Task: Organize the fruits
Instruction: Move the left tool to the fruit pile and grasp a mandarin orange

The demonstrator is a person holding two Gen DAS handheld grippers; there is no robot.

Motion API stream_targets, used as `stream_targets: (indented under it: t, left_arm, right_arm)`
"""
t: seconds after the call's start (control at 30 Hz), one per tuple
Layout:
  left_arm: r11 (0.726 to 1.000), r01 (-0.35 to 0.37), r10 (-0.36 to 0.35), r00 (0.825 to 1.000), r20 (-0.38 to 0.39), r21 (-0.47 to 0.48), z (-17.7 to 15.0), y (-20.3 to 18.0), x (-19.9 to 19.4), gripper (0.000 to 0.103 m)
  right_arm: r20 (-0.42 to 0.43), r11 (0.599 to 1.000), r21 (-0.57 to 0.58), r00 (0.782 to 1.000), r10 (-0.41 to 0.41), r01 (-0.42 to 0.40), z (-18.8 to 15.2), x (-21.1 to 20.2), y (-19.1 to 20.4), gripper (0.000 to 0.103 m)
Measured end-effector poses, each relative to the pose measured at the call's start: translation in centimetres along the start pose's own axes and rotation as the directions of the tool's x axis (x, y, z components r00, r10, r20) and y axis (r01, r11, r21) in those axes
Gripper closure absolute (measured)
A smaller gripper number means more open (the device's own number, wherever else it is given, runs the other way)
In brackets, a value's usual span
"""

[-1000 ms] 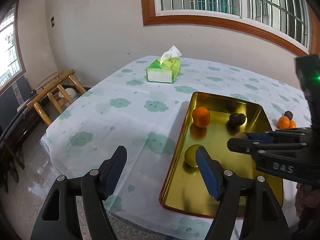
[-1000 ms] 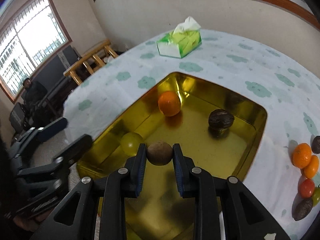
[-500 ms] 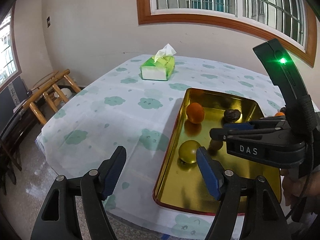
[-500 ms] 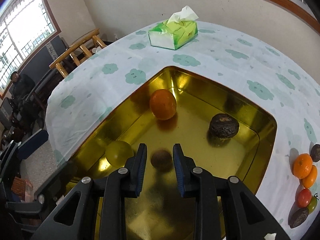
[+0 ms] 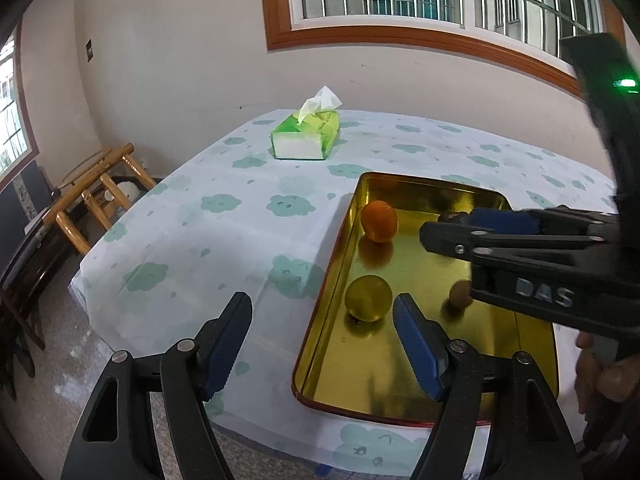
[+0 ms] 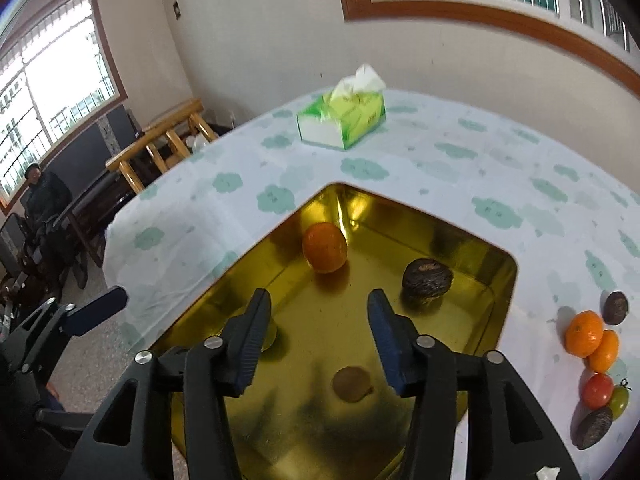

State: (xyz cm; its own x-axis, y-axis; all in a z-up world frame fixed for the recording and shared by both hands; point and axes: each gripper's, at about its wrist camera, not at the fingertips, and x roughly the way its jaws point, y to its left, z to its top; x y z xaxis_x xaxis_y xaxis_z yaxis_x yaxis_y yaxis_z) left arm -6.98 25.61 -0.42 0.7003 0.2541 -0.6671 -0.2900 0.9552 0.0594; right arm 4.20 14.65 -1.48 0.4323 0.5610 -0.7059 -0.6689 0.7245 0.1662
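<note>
A gold tray point(image 5: 424, 188) point(image 6: 508, 276) on the table holds an orange point(image 5: 379, 221) point(image 6: 324, 247), a yellow-green fruit point(image 5: 368, 298), a dark wrinkled fruit point(image 6: 427, 283) and a small brown fruit point(image 6: 353, 384) point(image 5: 461, 294). My right gripper point(image 6: 320, 330) is open and empty above the brown fruit. My left gripper point(image 5: 322, 338) is open and empty over the tray's near left edge. Loose fruits point(image 6: 590, 340) lie on the cloth right of the tray.
A green tissue box point(image 5: 307, 136) point(image 6: 342, 122) stands at the far side of the table. Wooden chairs point(image 5: 96, 192) stand left of the table. The table's front edge is close below my left gripper.
My right gripper let go of the small brown fruit, which now lies in the tray. The gripper opened wide and lifted back.
</note>
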Motion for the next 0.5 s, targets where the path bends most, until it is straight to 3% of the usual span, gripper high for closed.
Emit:
stream_targets:
  t: [0.13, 0.27, 0.33, 0.5]
  left_arm:
    - [1.000, 0.007, -0.007, 1.000, 0.000, 0.022, 0.1, -0.8, -0.2, 0.029]
    - [0.998, 0.020, -0.020, 1.000, -0.001, 0.057, 0.2, -2.0, -0.4, 0.029]
    - [0.996, 0.049, -0.049, 0.999, -0.004, 0.078, 0.3, -2.9, -0.6, 0.029]
    - [0.968, 0.168, -0.167, 0.986, -0.023, 0.184, 0.8, -6.6, -1.4, 0.029]
  right_arm:
    - [0.062, 1.000, -0.011, 0.998, -0.010, 0.010, -1.0, -2.2, -0.3, 0.044]
    - [0.102, 0.999, -0.010, 0.994, -0.037, 0.038, -2.9, -4.5, -1.7, 0.044]
    - [0.115, 0.998, -0.007, 0.992, -0.060, 0.061, -4.2, -5.7, -2.9, 0.044]
    - [0.101, 0.977, 0.075, 0.973, -0.206, 0.199, -8.7, -9.0, -9.2, 0.044]
